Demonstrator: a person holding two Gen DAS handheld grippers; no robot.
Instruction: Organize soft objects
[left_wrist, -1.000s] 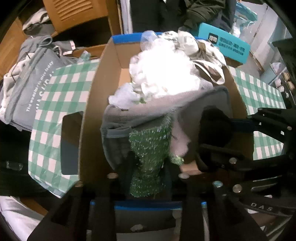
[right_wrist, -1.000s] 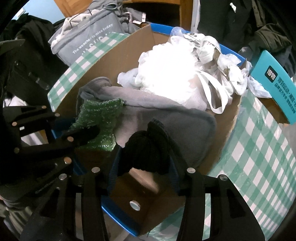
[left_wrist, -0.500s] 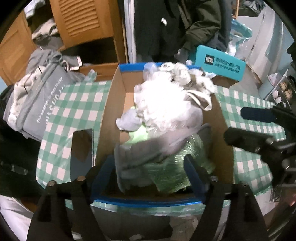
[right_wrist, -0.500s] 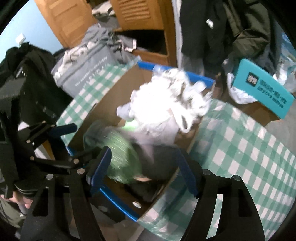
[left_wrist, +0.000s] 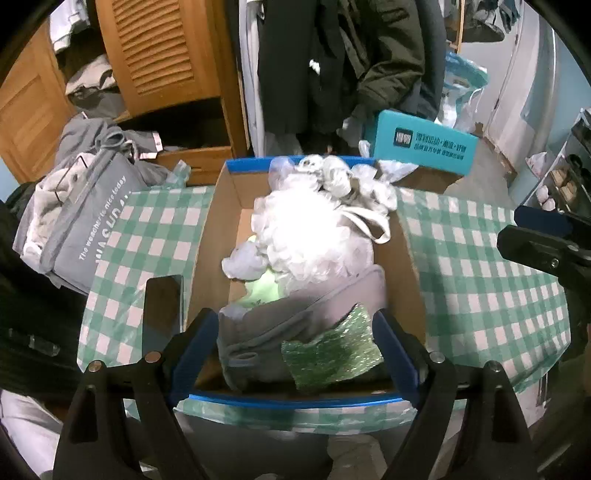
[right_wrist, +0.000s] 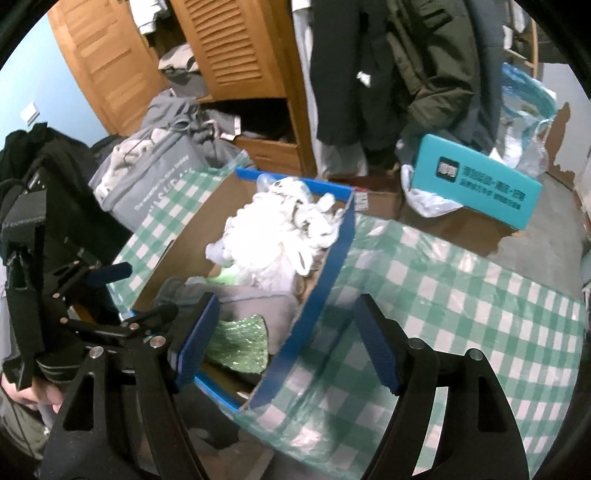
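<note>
Soft objects are lying piled in the cardboard box (left_wrist: 207, 258), none of them between either pair of tongs. Both the left tongs (left_wrist: 295, 354) and the right tongs (right_wrist: 288, 339) are gaping, jaws opening wider, nothing gripped. Just beyond them a green sparkly cloth (left_wrist: 332, 354) is resting on a grey garment (left_wrist: 280, 325), with white bags (left_wrist: 306, 236) heaped behind. Around the box, the checked worktop (left_wrist: 480, 277) is showing bare, so the sorting is probably nearly finished, though grey clothes (left_wrist: 85, 229) are sitting at its far edge.
</note>
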